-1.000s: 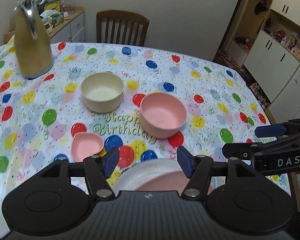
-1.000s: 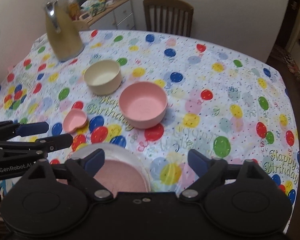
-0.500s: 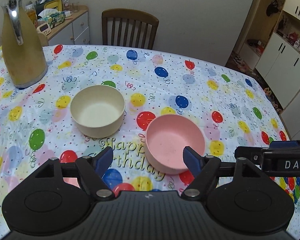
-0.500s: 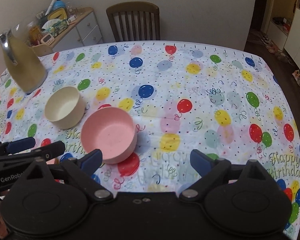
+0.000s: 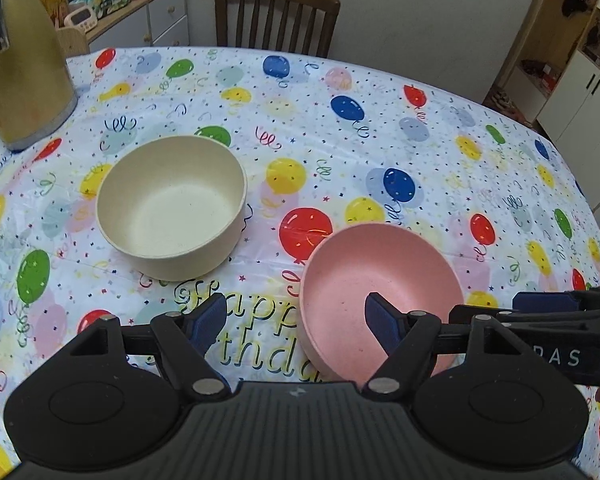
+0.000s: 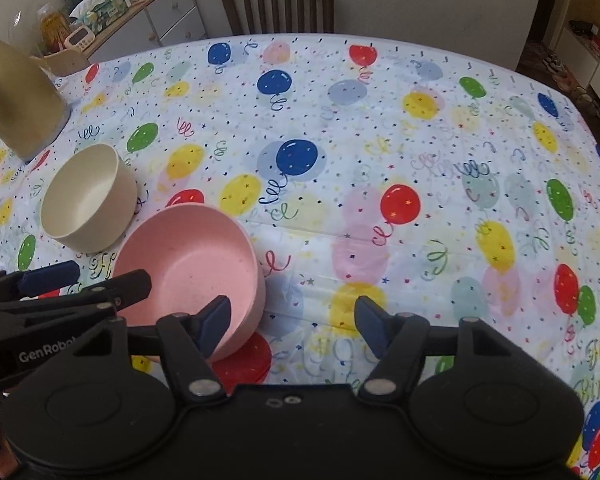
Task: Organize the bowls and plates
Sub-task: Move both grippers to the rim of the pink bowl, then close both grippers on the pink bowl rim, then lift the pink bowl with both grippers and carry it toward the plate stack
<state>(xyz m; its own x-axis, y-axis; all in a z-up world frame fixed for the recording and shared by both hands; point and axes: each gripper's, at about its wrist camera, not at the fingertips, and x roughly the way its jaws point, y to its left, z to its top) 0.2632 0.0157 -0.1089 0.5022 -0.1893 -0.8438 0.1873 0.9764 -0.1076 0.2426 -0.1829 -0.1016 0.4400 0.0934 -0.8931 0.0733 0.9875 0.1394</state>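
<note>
The pink bowl (image 5: pixel 380 296) sits on the desk (image 5: pixel 380 128) beside the cream bowl (image 5: pixel 172 204). Both grippers' fingers straddle its rim, apart and gripping nothing, the right gripper (image 6: pixel 292 324) having just narrowed. Seat each wall deep before pinching.

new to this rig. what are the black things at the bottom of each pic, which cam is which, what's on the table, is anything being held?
No robot: a person holds one two-finger gripper in each hand, and a fisheye camera on each looks forward along its jaws.

In the left wrist view the black body with blue pads is the left gripper; the right gripper fills the right wrist view. Each also shows at the other view's edge.

On the balloon tablecloth sit a pink bowl, a cream bowl and a gold jug.

Both jaws stand open, nothing gripped. The right jaws have just been closing, and each gripper has one finger over the pink bowl's rim, on opposite sides.
</note>
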